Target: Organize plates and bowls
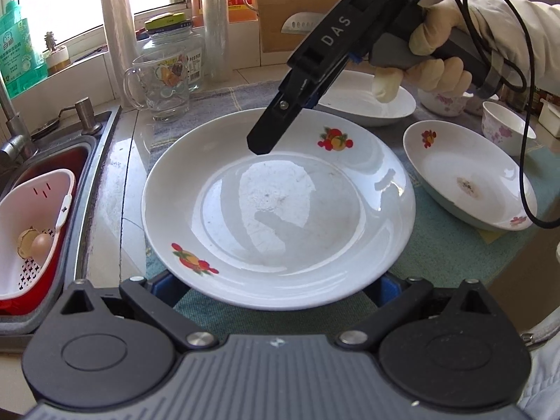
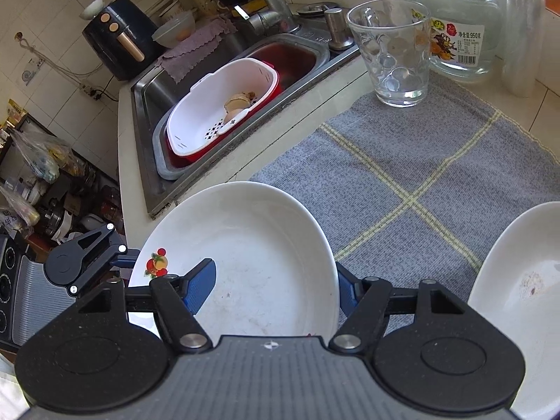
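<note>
We hold two grippers over a kitchen counter. The left gripper (image 1: pixel 276 288) has its jaws spread wide, one finger on each side of the near rim of a large fruit-patterned plate (image 1: pixel 280 206); we cannot tell whether the pads press the rim. The right gripper (image 2: pixel 276 288) also stands spread apart, with its left pad (image 2: pixel 199 285) lying over the plate's inner surface and the other finger beyond the rim on the right side, so the rim sits between the jaws, not visibly clamped. In the left wrist view this right gripper (image 1: pixel 260 141) comes down from the upper right, held by a gloved hand (image 1: pixel 437 59), its tip low over the far inner part of the plate.

Counting the dishes: we see three plates, namely the large one, a plain oval plate (image 1: pixel 367 99) beyond it, and a smaller fruit-patterned plate (image 1: pixel 469 178) to its right. Two flowered bowls (image 1: pixel 504 129) stand farther right, near the hand.

Beyond the plate's far edge a grey checked cloth (image 2: pixel 420 175) lies bare up to a glass mug (image 2: pixel 395 52) and a jar (image 2: pixel 458 24). To the left, the counter ends at the sink (image 2: pixel 224 133), which holds a white strainer basket (image 2: pixel 217 105).
</note>
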